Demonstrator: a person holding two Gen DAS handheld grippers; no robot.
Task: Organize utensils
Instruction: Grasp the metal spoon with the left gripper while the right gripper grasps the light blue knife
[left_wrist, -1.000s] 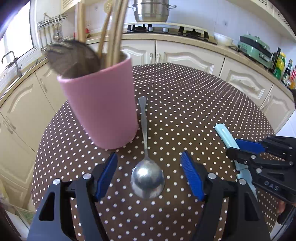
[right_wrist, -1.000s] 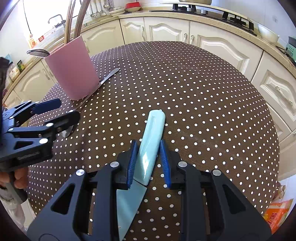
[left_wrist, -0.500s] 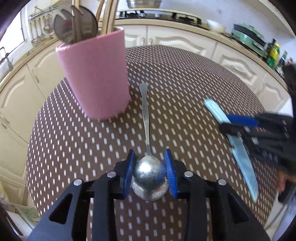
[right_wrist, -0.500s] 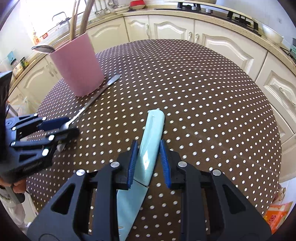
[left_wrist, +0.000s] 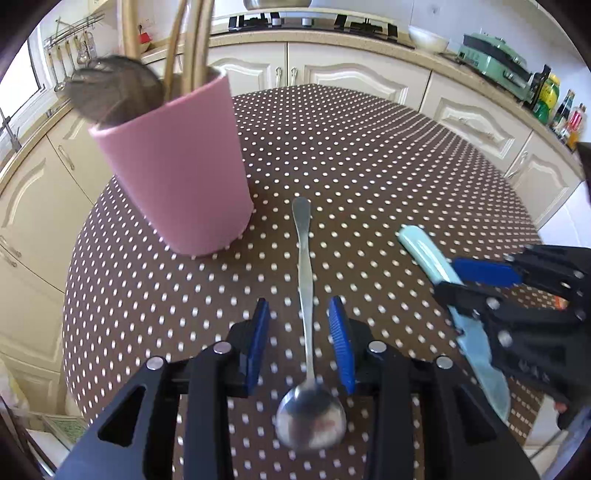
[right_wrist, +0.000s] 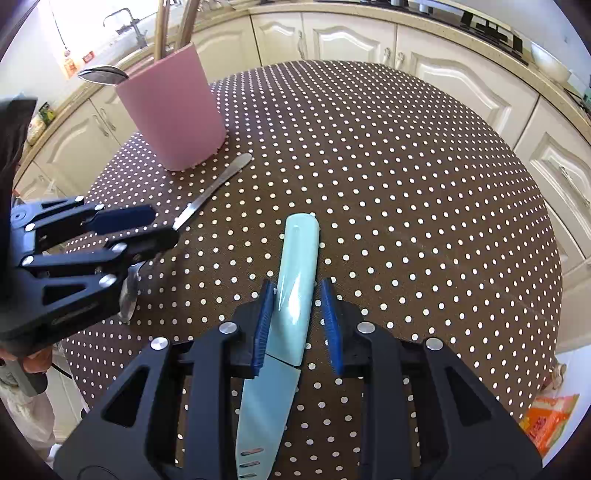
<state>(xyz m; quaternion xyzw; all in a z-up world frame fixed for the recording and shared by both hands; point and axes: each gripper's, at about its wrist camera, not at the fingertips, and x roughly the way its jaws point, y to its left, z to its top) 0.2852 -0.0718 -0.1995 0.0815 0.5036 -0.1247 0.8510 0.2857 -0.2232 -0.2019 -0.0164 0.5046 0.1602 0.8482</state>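
Where pink cup (left_wrist: 177, 173) stands: wooden handles (left_wrist: 192, 44) inside (ladle (left_wrist: 114, 88) too).

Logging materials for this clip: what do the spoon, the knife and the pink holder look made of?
Spoon: polished metal, likely stainless steel; its bowl mirrors light. Knife: glossy pale-teal handle, probably plastic, with a matching matte teal blade, coated or ceramic, cannot tell. Pink utensil holder: smooth, matte, opaque wall; plastic or glazed ceramic.

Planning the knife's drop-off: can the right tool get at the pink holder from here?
Probably yes: only bare tablecloth and the flat-lying spoon lie between the right tool and the pink holder, though wooden handles crowd its mouth.
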